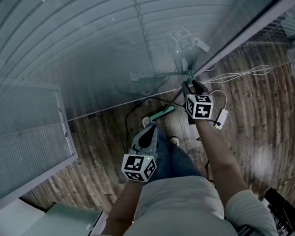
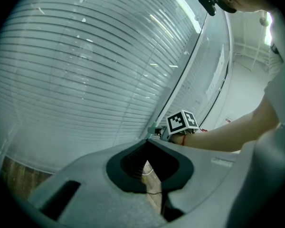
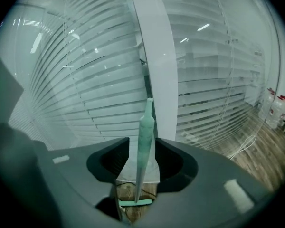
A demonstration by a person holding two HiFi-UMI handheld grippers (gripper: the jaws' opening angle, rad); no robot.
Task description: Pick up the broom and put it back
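Broom [image 3: 146, 127] stands loose between right gripper [image 3: 142, 144] jaws, beside window post [image 3: 154, 56]

The glass wall [image 1: 88, 43] and its white post [image 3: 156, 70] close off the way ahead. The broom [image 3: 146, 127] stands between the right tool's [image 3: 141, 144] parted jaws, with gaps either side. Cables [image 1: 241, 73] cross the floor [image 1: 265, 132] to the right.

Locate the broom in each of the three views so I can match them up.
Head view: broom at centre, green head lowest, handle rising to the right gripper.
Left gripper view: only a pale green bit left of the right gripper's marker cube, probably its handle.
Right gripper view: centre, handle upright between the open jaws.
Shared landmark: the slatted blinds.
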